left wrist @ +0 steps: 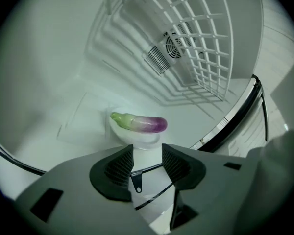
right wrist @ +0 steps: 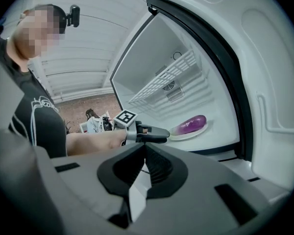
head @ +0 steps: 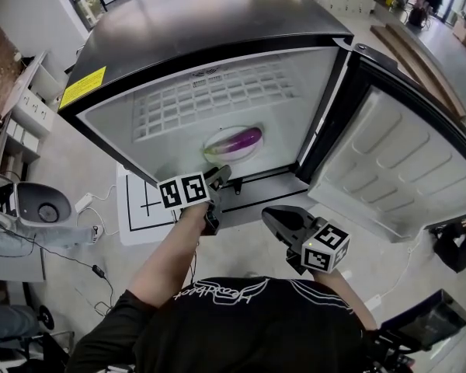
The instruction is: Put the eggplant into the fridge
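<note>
The eggplant [head: 245,140], purple with a green end, lies on a white plate [head: 215,154] on the floor of the open fridge [head: 210,45]. My left gripper [head: 220,179] hovers at the fridge's front edge, just short of the plate, open and empty. In the left gripper view the eggplant [left wrist: 139,123] and plate [left wrist: 137,141] sit just beyond the parted pads of the left gripper [left wrist: 147,161]. My right gripper [head: 273,221] stays outside the fridge, lower right. Its jaws [right wrist: 146,153] are shut on nothing. From that side the eggplant [right wrist: 191,123] and the left gripper [right wrist: 149,135] both show.
The fridge door [head: 396,169] stands swung open to the right. A white wire shelf [head: 217,95] spans the fridge above the plate. A white mat with black lines [head: 144,204] lies on the floor beside the fridge, with a grey appliance [head: 43,204] and cables at left.
</note>
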A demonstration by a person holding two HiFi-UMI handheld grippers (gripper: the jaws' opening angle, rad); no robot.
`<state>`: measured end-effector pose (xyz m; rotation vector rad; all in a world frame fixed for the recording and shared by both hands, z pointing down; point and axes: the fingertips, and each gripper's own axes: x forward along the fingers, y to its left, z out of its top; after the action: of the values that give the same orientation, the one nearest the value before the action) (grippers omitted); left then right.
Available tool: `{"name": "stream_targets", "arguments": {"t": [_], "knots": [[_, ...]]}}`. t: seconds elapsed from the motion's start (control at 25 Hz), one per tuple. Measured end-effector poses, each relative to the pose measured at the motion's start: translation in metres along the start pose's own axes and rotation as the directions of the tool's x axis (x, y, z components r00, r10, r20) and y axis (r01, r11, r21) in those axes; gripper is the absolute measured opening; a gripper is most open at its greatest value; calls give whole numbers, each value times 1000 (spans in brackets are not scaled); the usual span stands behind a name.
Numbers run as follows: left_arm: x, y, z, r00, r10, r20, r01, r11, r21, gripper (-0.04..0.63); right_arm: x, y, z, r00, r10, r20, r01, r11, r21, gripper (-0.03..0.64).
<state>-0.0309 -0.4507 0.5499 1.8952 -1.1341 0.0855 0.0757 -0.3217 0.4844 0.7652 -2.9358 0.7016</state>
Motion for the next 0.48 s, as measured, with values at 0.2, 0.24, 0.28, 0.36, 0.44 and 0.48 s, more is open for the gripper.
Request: {"name": "stream_targets", "arguments": {"t": [0.2,0.24,0.28,0.36,0.44,0.48], "knots": [[-23,-36,-10,996,-90,-15,91,981,173,161,-6,8,5,1000,-28,2,28,999,-47,8],[-31,-46,-12,993,-119,-13,119,970,210,161,-7,13,7,999,-32,2,32,998,-59,8],[-40,-55,-14,989,-150,-15,149,957,249,160,-8,18,8,999,-36,1,36,997,-70,8],[-62,-77,-21,975,-220,-30,218,920,325,160,-11,29,11,999,-42,0,42,995,-89,8],[-85,-99,-30,954,-295,-49,290,876,385,158,-15,41,14,999,-49,7,50,994,-101,8],[-97,-108,-34,943,-329,-53,321,856,404,150,-17,47,16,999,-51,13,53,993,-105,8]]}}
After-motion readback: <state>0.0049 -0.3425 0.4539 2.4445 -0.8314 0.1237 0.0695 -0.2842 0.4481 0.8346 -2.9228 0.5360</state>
